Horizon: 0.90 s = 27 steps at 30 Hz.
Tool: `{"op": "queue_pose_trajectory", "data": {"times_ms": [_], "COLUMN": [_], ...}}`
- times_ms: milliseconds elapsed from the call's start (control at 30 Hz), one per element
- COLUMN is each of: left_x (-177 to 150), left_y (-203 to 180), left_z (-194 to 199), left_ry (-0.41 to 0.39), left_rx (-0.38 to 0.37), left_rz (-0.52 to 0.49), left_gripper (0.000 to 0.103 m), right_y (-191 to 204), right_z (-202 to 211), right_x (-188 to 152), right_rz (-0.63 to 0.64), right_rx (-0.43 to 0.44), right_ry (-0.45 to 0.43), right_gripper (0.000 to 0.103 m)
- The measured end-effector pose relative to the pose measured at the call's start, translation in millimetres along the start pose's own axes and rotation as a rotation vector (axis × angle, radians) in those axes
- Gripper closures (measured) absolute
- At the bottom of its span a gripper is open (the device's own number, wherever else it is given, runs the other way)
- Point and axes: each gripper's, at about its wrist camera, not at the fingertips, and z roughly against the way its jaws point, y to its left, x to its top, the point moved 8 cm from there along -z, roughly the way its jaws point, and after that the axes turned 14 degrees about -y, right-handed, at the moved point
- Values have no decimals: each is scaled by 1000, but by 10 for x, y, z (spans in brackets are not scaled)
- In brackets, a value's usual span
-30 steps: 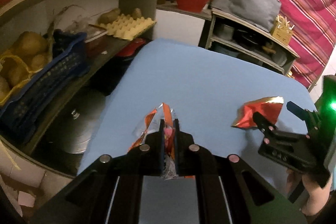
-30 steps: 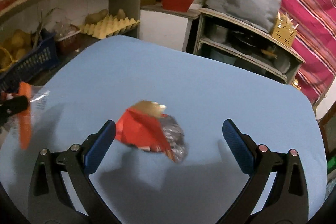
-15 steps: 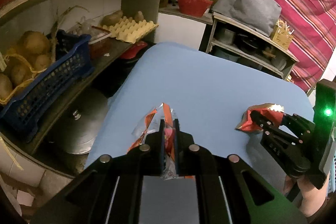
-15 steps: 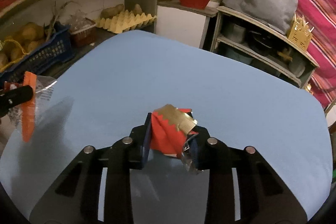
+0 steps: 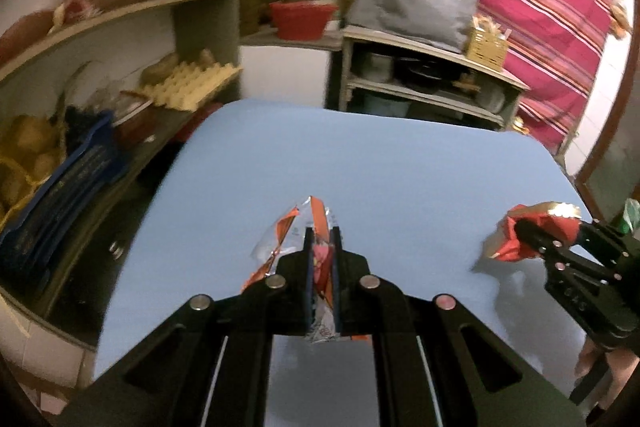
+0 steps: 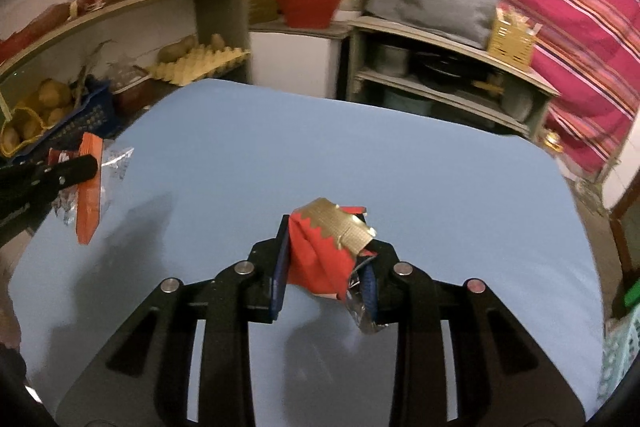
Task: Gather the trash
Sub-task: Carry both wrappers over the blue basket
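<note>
2 pieces of trash are held clear of the blue bench (image 6: 360, 155): the left gripper (image 5: 322, 243) is clamped on an orange-and-clear wrapper (image 5: 296, 227), the right gripper (image 6: 326, 259) on a crumpled red-and-gold wrapper (image 6: 324, 247). No trash is seen left on the bench; only depositing remains, apparently.

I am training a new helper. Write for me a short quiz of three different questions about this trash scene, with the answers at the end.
1. True or false: the left tongs are shut on the clear orange wrapper.
2. Which colours has the crumpled wrapper in the right tongs?
A. green and white
B. red and gold
C. black and blue
3. Fill in: any trash left lying on the blue table top in these views? ____

Key
1. True. The pads pinch it flat.
2. B. Red with a gold band, and some silver foil hangs below.
3. None seen; both wrappers are held in the tongs.
</note>
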Motion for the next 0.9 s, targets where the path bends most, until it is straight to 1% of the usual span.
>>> {"op": "queue_pose_trajectory", "data": {"times_ms": [233,367,467,533,667,767,900], "left_x": [-48,-115,-135,-141,-111,-57,57], "left_y": [-568,-883,-1072,-1196,-1441,-1721,-2289], "left_z": [-38,30,106,156,293,403,588], "left_ry": [-11,-36,-75,-92,-133,-161,-219], "left_rx": [-60,-80,-74,-72,-41,-46,-85], "left_rz": [-28,-88,-139,-144,-152,-165,-168], "left_gripper": [96,96,96,96,96,96,96], "right_y": [-659,-1008,-1279,-1472,-1807,-2125,-2650], "right_z": [485,838,1126,1317,1633,1895,2275], "right_x": [-275,-372,-398,-424,-456,-544,-667], "right_rz": [-54,-81,-98,-111,-105,-133,-182], "right_rx": [-82,-119,-145,-157,-200,-241,-315], "right_ry": [-5,-31,-73,-96,-135,-162,-180], "right_gripper": [73,73,73,73,73,73,73]}}
